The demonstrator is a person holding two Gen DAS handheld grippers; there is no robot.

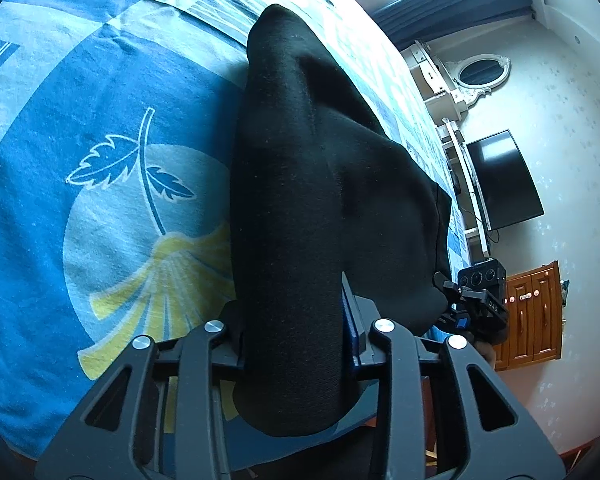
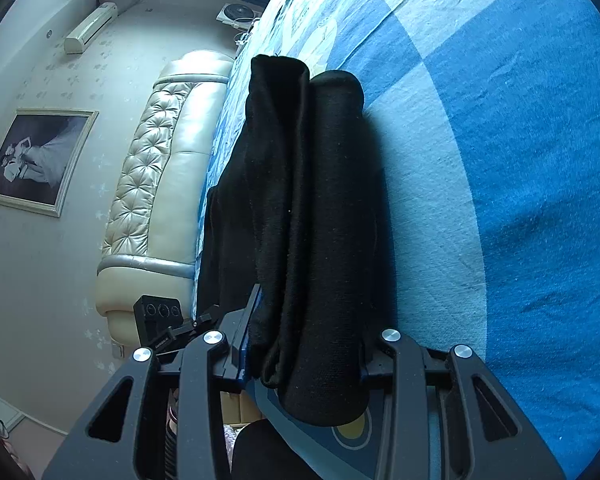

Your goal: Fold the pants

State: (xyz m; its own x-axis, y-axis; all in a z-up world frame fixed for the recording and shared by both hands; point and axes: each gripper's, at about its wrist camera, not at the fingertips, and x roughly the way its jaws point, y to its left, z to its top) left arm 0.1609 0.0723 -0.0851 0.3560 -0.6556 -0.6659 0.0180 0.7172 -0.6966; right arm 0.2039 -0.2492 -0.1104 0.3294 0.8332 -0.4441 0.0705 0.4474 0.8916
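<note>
Black pants lie on a blue patterned bedsheet, partly lifted and bunched. My left gripper is shut on a thick fold of the pants. My right gripper is shut on another bunched fold of the same pants, which shows two layered rolls. The right gripper also shows in the left wrist view at the far edge of the cloth. The left gripper shows in the right wrist view. The fingertips of both are hidden by cloth.
The bedsheet spreads wide around the pants. A padded cream headboard stands at one end. A dark television, white shelves and a wooden cabinet line the wall past the bed's edge.
</note>
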